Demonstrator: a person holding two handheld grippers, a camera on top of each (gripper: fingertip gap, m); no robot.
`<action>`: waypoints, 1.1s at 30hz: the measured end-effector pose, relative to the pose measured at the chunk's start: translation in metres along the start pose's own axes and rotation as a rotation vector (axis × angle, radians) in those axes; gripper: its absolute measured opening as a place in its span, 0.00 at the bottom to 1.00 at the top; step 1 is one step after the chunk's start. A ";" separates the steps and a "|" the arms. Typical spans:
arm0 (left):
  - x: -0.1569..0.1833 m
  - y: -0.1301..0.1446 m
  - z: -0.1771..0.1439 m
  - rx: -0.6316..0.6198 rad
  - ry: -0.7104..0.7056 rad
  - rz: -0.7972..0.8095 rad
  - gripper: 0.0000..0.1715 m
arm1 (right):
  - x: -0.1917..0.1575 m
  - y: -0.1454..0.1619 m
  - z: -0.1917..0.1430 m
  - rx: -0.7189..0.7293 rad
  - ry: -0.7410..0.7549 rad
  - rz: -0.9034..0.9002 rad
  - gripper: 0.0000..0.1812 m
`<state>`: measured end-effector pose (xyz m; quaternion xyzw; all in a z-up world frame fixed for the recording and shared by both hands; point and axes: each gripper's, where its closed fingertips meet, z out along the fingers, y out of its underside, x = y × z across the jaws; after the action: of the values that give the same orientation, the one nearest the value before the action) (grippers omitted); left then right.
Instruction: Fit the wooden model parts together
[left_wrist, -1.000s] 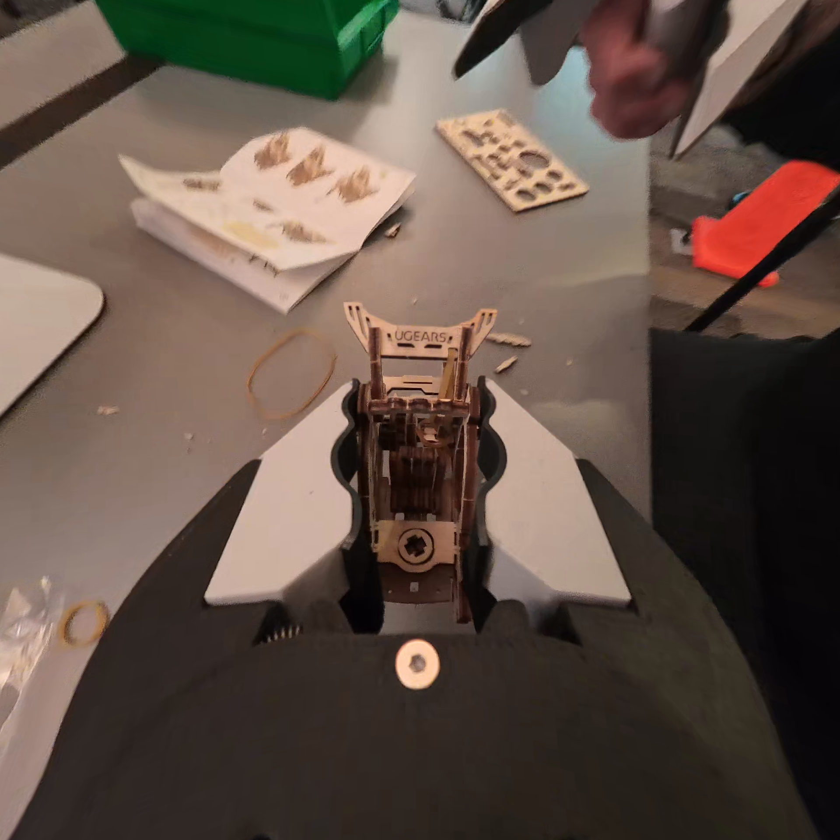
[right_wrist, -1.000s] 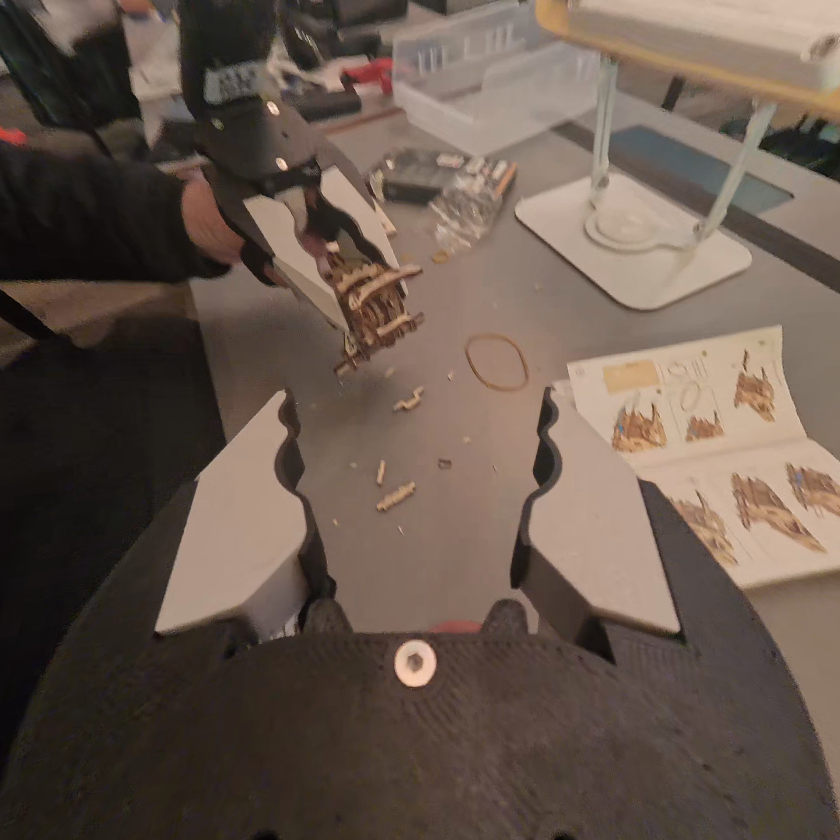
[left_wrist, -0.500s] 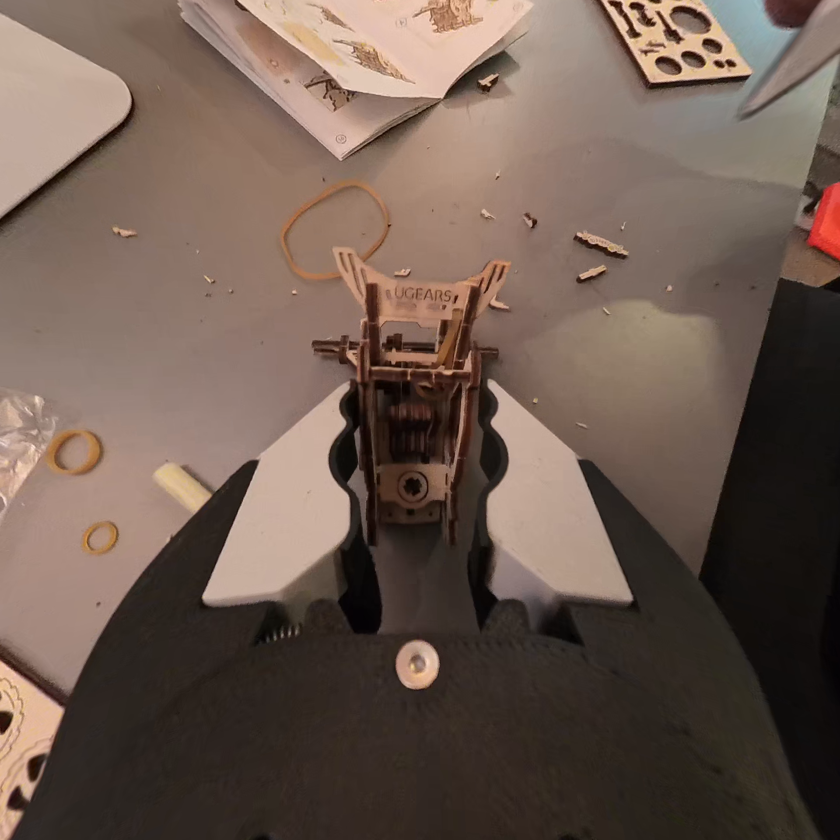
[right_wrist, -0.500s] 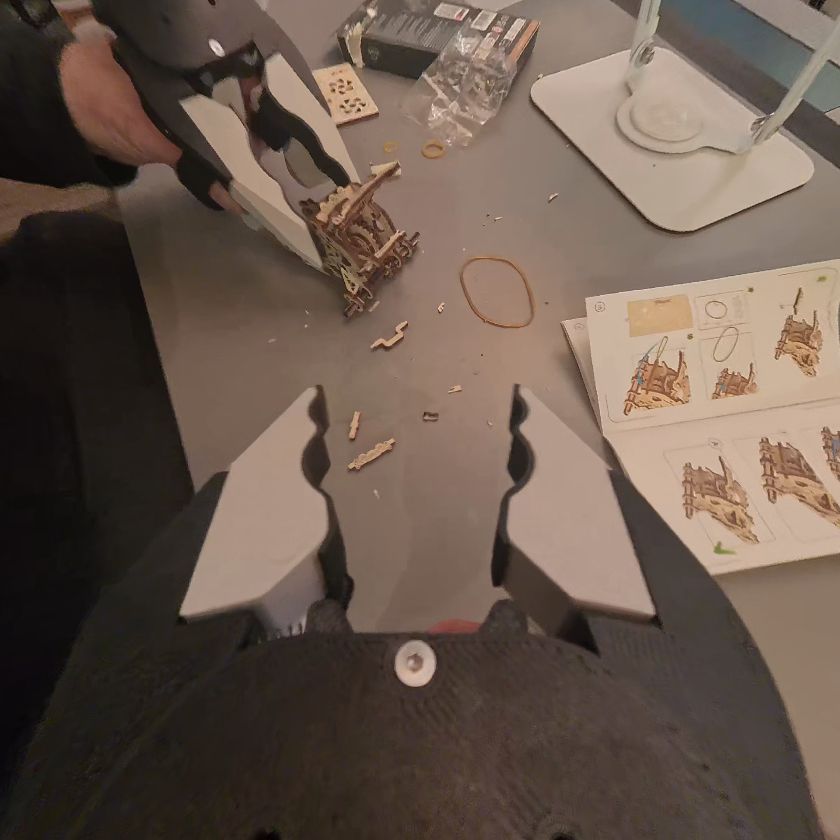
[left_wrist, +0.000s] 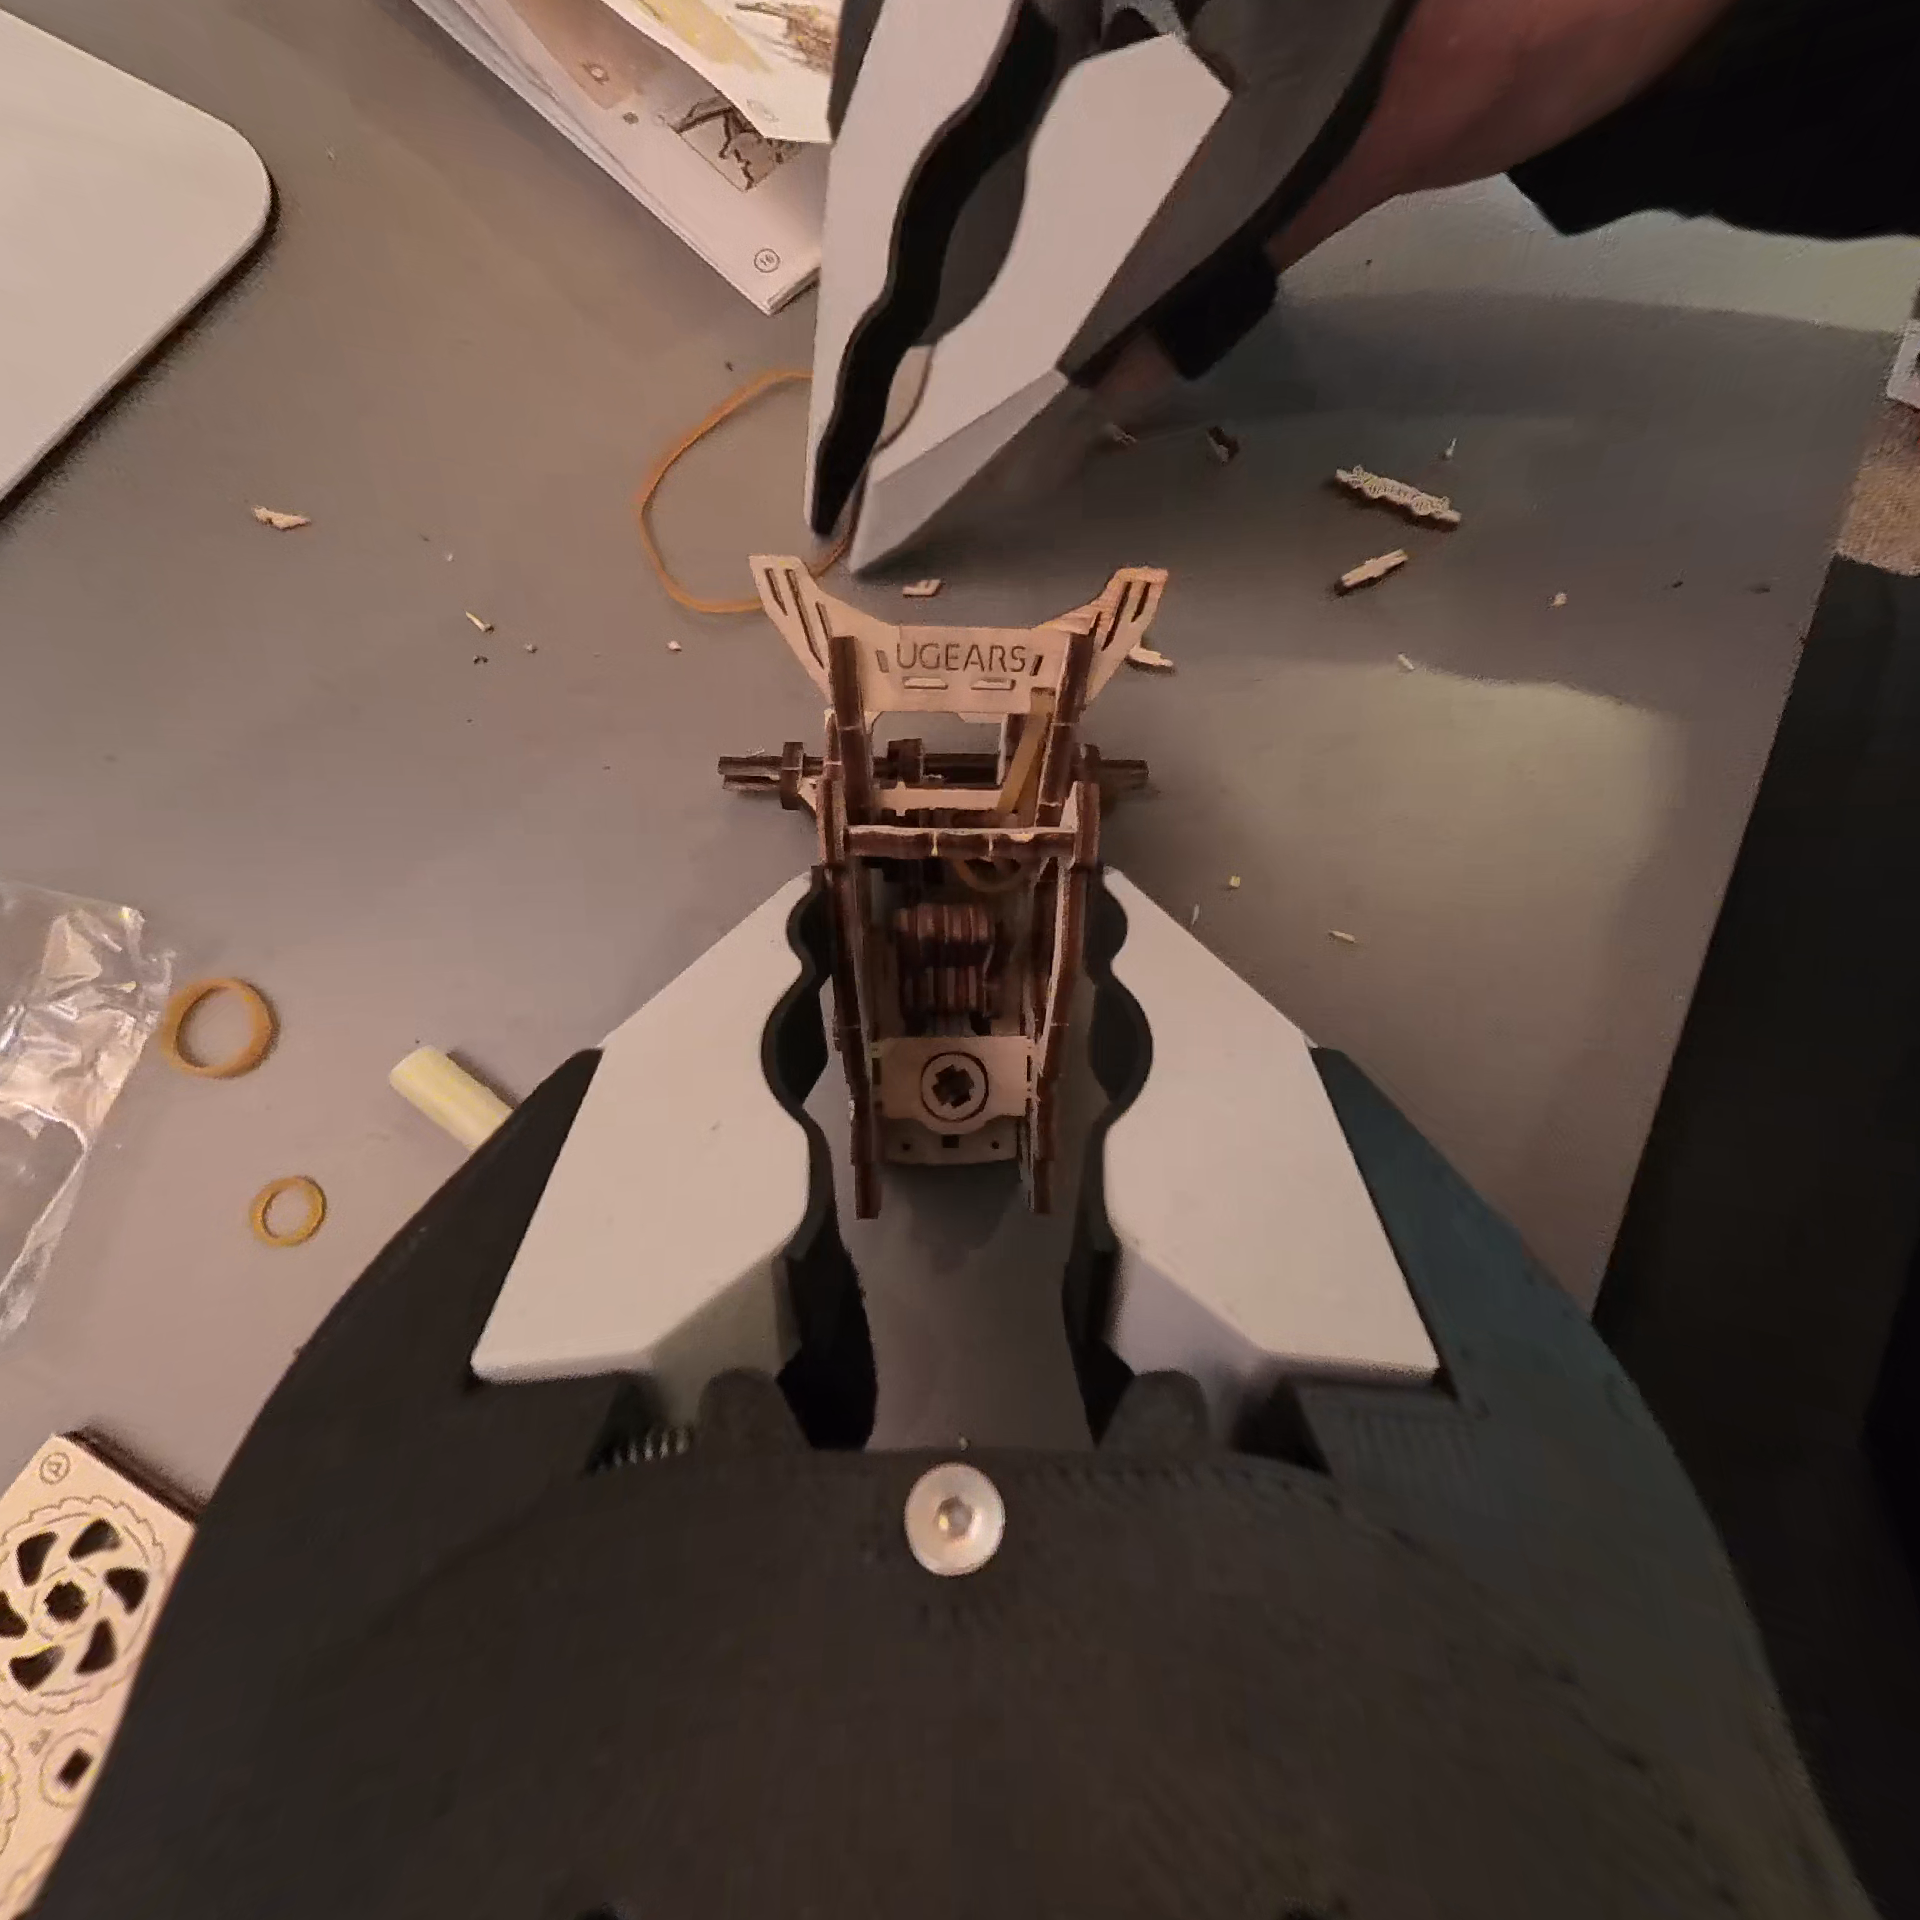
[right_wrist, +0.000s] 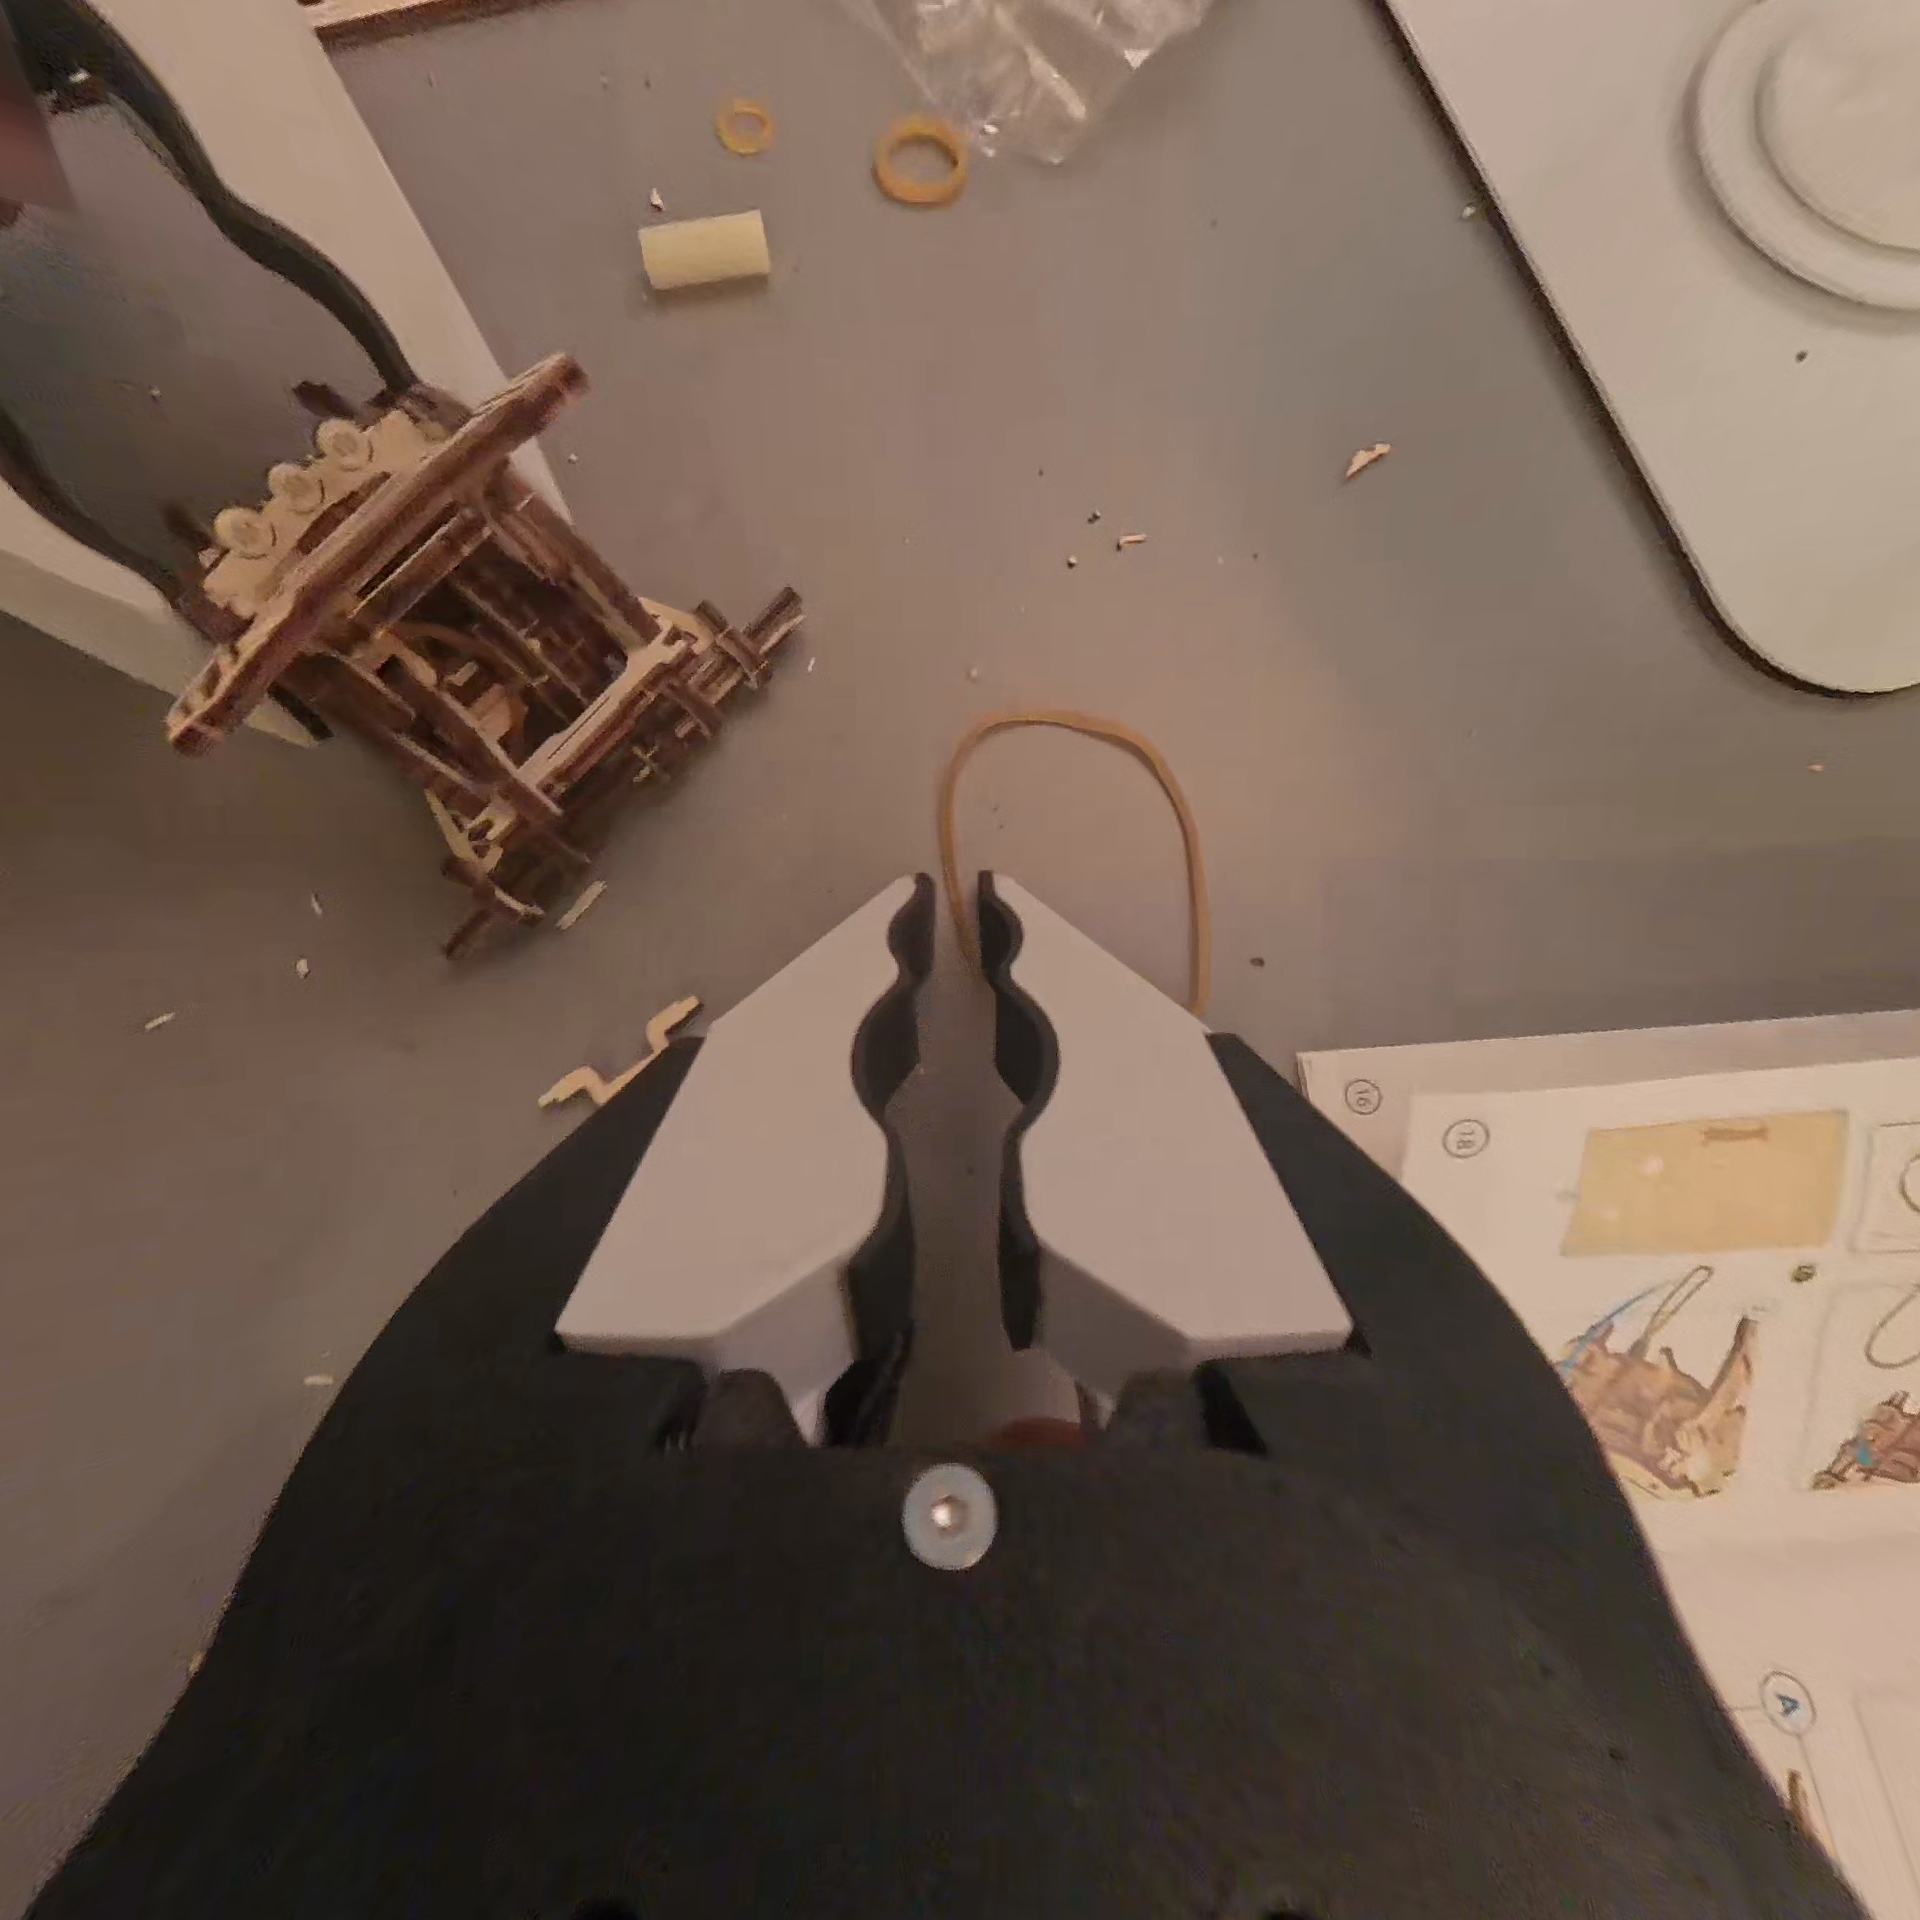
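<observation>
A half-built wooden model (left_wrist: 956, 831) stands on the grey table. My left gripper (left_wrist: 961, 904) is shut on its two sides. In the right wrist view the model (right_wrist: 447, 665) sits at the upper left, between the left gripper's white fingers (right_wrist: 343, 177). A large tan rubber band (right_wrist: 1174, 790) lies on the table just beyond the model. My right gripper (right_wrist: 954, 883) is down at the band with its jaws almost together, one strand between the tips. In the left wrist view the right gripper (left_wrist: 847, 535) points down at the band (left_wrist: 675, 468).
An open instruction booklet (right_wrist: 1610, 1247) lies right of the band. A white stand base (right_wrist: 1662, 364) is beyond it. Small rubber bands (left_wrist: 218, 1027), a cream tube (left_wrist: 447, 1091), a plastic bag (left_wrist: 52, 1039), a plywood sheet (left_wrist: 62, 1621) and wood scraps (left_wrist: 1397, 494) lie around. The table edge (left_wrist: 1808, 727) is close. The grippers' ends are close to 10 cm from one another.
My right gripper has come forward and down to the large rubber band and closed from wide open to almost shut. My left gripper has lowered the model to the table and holds it there.
</observation>
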<state>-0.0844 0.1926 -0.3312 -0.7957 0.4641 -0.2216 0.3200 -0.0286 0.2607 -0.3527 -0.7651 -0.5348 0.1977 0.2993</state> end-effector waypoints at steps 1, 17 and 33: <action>0.000 0.000 0.000 -0.001 0.006 0.001 0.26 | 0.002 -0.001 0.001 -0.005 0.004 0.006 0.00; -0.010 0.003 -0.009 -0.019 0.118 0.061 0.32 | -0.024 -0.005 -0.044 0.189 -0.110 0.174 0.00; -0.029 0.023 -0.021 -0.294 0.286 0.317 0.27 | 0.001 0.002 -0.002 0.016 0.044 0.036 0.13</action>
<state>-0.1255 0.2032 -0.3349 -0.7117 0.6506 -0.2092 0.1628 -0.0259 0.2610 -0.3523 -0.7765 -0.5125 0.1902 0.3135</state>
